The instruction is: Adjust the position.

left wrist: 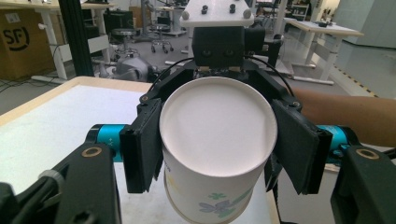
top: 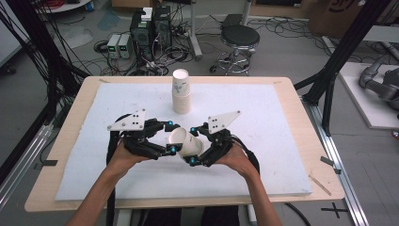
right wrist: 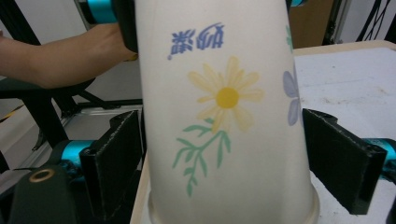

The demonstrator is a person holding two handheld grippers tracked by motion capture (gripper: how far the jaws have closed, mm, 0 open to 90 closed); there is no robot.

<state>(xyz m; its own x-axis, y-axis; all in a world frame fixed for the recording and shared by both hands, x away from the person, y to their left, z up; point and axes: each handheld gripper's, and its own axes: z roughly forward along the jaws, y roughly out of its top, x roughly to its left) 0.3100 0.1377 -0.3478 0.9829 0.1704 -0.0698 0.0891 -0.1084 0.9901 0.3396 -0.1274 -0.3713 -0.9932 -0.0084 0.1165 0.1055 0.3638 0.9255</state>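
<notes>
**Paper cup held on its side between two grippers**

White foam board (top: 263,155) covers most of the wooden table (top: 80,96). On its far middle stands an upright stack of paper cups (top: 181,92), well apart from the grippers.

Near the middle, a single paper cup (top: 185,142) with a flower print is held above the board, tipped on its side. Its long axis runs left to right, the open mouth toward the left gripper (top: 170,137) and the closed base toward the right gripper (top: 192,145).

Left gripper: jaws moderately wide, pads pressed against the cup's base end on both sides.

Right gripper: jaws moderately wide, just beside the cup's rim end; whether they touch it cannot be told.
</notes>
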